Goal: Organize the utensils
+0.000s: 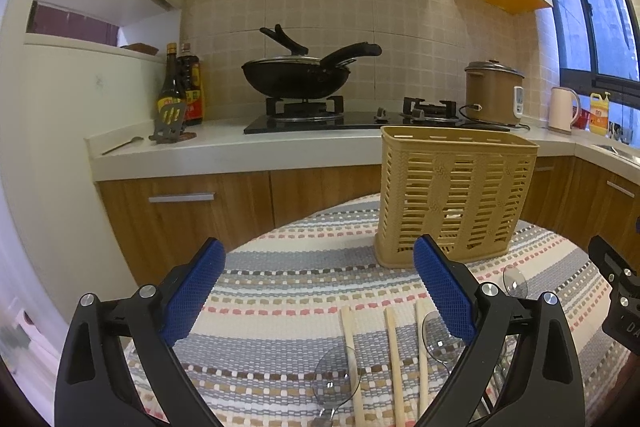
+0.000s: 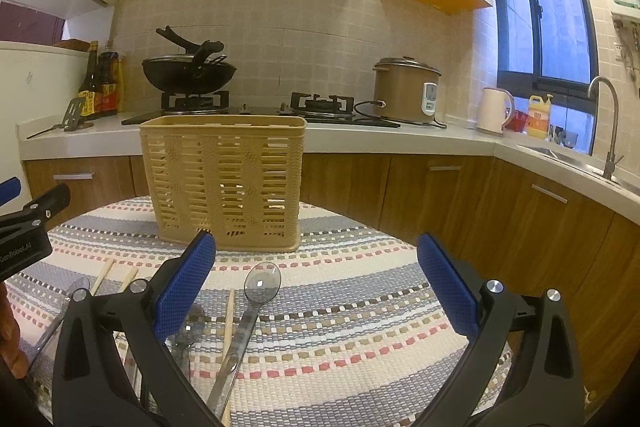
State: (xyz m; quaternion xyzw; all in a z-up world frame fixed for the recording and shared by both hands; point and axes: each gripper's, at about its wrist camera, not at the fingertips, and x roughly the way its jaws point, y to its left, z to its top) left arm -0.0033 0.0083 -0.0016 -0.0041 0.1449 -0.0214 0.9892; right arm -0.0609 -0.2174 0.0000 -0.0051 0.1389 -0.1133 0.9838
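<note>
Both claws, left gripper (image 1: 320, 291) and right gripper (image 2: 316, 287), gape wide and empty; clear plastic spoons (image 2: 262, 283) and wooden chopsticks (image 1: 394, 355) lie loose on the striped woven mat (image 2: 360, 307), before the slotted tan plastic basket (image 2: 224, 179) near its far edge, probably for sorting.

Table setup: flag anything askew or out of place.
Nothing is damaged or spilled. Chopsticks and clear spoons lie loose on the striped cloth, outside the upright basket. Both grippers, left and right, are open.

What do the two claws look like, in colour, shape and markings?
Both are alike. The left claw and the right claw each have two black, angular plastic arms with silver round bolts at the joints. Each arm ends in a flat blue pad with a fine dotted grip texture. On the left claw's body, seen from the right wrist view, white lettering reads "GenRobot.AI". No cables or sleeves are visible.
</note>
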